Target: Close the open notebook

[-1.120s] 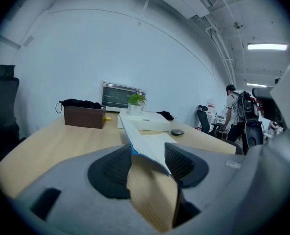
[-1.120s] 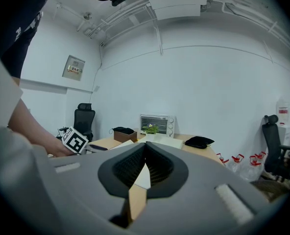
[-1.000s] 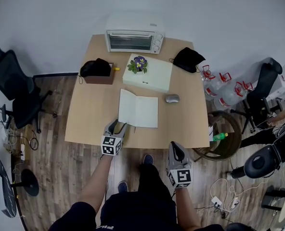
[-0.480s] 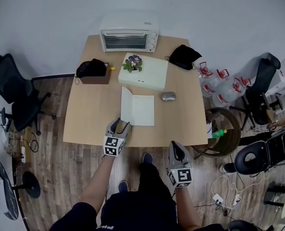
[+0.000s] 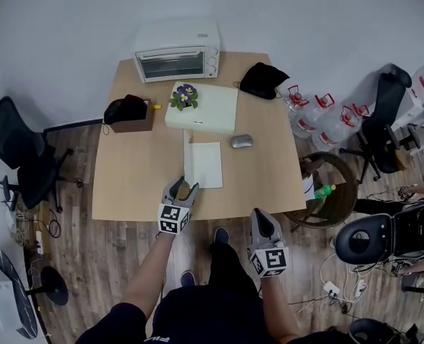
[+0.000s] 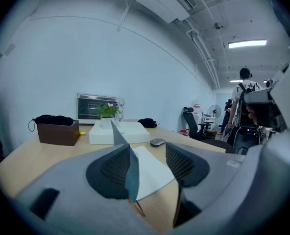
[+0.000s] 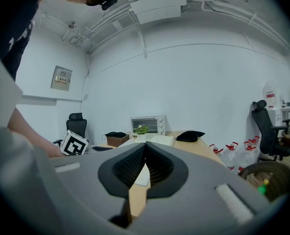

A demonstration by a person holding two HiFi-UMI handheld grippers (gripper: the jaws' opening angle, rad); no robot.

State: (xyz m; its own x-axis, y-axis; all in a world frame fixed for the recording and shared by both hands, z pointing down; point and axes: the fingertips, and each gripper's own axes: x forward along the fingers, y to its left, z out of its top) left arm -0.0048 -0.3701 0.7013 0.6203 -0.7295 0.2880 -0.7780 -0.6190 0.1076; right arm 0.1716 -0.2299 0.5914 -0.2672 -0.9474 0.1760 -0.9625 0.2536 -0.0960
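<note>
Currently, item one: left gripper [image 5: 181, 188], jaws wide apart, clamping nothing. Item two: notebook [image 5: 204, 165] on the table [image 5: 133, 181], just ahead of those jaws. Its right half lies flat and runs out beyond them, while its cover [image 6: 131, 173] stands almost upright between them, against the left pad [image 6: 111, 168]. Item three: right gripper [image 5: 261, 218], jaws together and empty, off the near table edge, well to the right of the book. Handling note, my judgement: I push the cover sideways toward the right jaw with the left pad's face, so it tips past upright and falls flat. I avoid pinching, since the pages could drag.
</note>
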